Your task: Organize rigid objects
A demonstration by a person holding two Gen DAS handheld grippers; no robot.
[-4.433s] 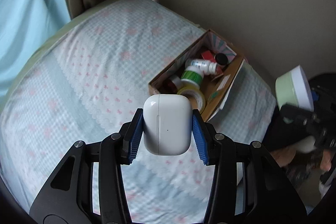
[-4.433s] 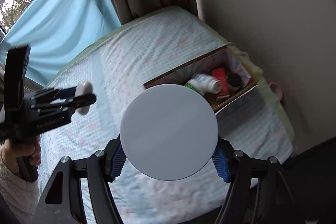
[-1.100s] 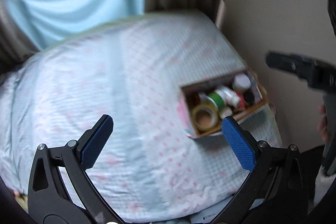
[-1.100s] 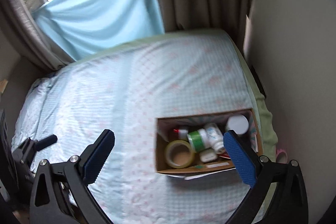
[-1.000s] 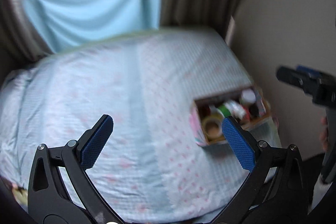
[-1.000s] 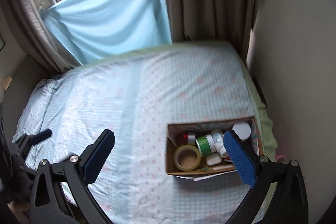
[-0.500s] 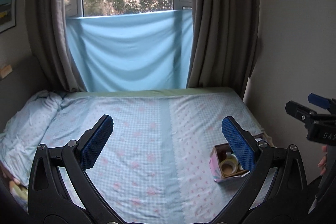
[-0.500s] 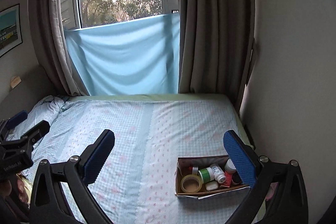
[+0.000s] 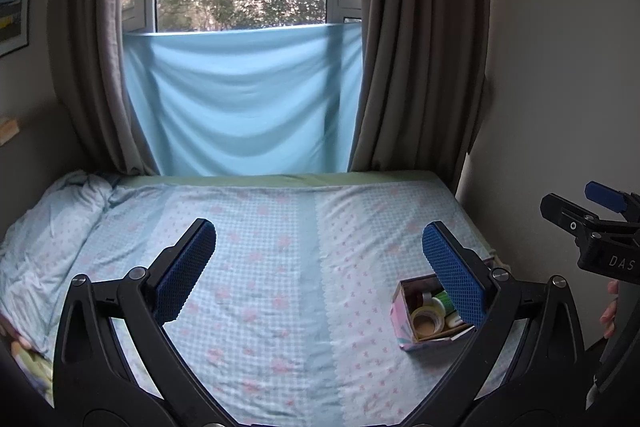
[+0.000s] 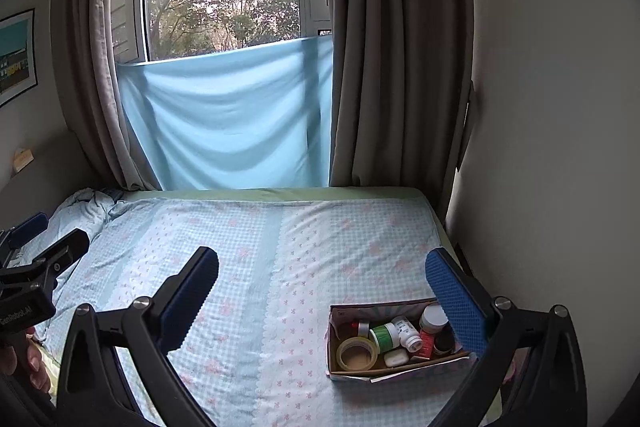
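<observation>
Left gripper (image 9: 320, 267) and right gripper (image 10: 322, 281) both spread wide with nothing between the blue pads, raised over the bed (image 10: 248, 251), with the cardboard box (image 10: 394, 373) of tape roll (image 10: 356, 353), bottles and white earbud case (image 10: 396, 358) resting near the bed's right edge.

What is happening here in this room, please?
A person holds two gripping tools above a bed. The left tool and the right tool are both open and hold nothing. A cardboard box on the bed contains the small items: a tape roll, bottles and a white earbud case. The sorting looks finished.
</observation>
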